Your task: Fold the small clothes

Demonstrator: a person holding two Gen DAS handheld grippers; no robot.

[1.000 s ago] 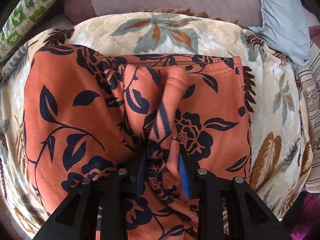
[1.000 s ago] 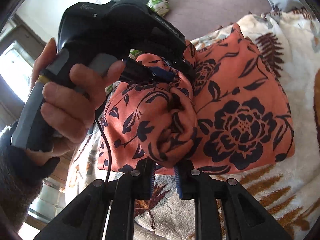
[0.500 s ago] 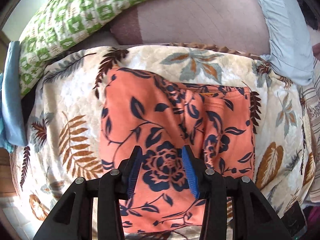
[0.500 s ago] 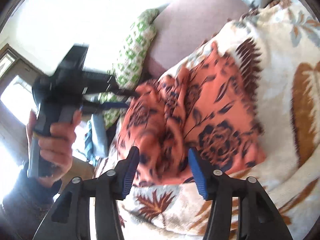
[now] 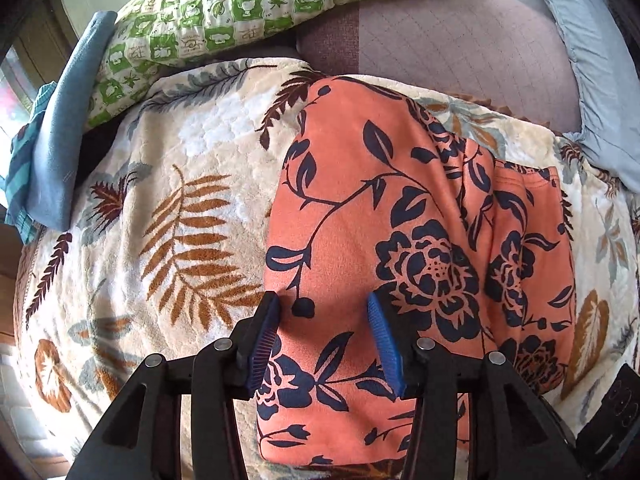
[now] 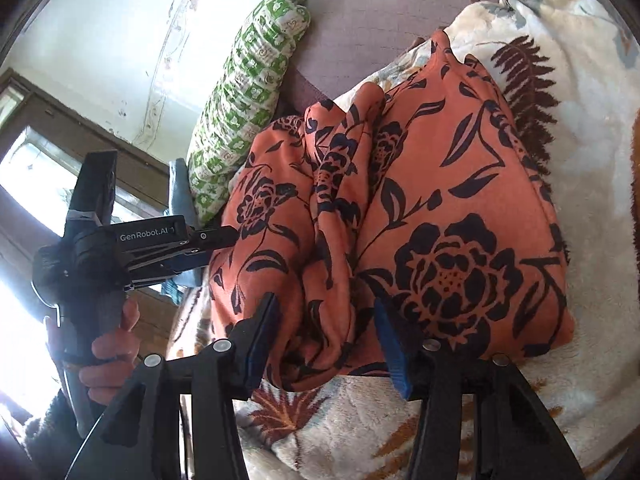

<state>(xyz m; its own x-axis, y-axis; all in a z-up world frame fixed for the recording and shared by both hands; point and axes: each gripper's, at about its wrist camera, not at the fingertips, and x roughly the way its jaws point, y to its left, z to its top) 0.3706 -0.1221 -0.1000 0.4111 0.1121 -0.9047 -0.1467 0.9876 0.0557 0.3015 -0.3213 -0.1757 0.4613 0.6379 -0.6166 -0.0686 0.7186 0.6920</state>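
Note:
An orange garment with a dark floral print (image 5: 404,240) lies folded on a cream leaf-patterned blanket (image 5: 192,216). It also fills the right wrist view (image 6: 432,220), with a bunched ridge down its middle. My left gripper (image 5: 324,312) is open and empty, hovering over the garment's near left edge. My right gripper (image 6: 326,316) is open and empty, with its jaws either side of the near folded edge. The left gripper also shows in the right wrist view (image 6: 216,236), held in a hand beside the garment.
A green-and-white patterned pillow (image 5: 248,12) and a mauve quilted cushion (image 5: 440,40) lie behind the blanket. A blue folded cloth (image 5: 60,136) sits at the left, a light blue pillow (image 5: 592,60) at the right. A window (image 6: 36,176) is at the left.
Both grippers were shut on the bunched garment; they have let go, opened and pulled back. The garment now lies folded on the blanket.

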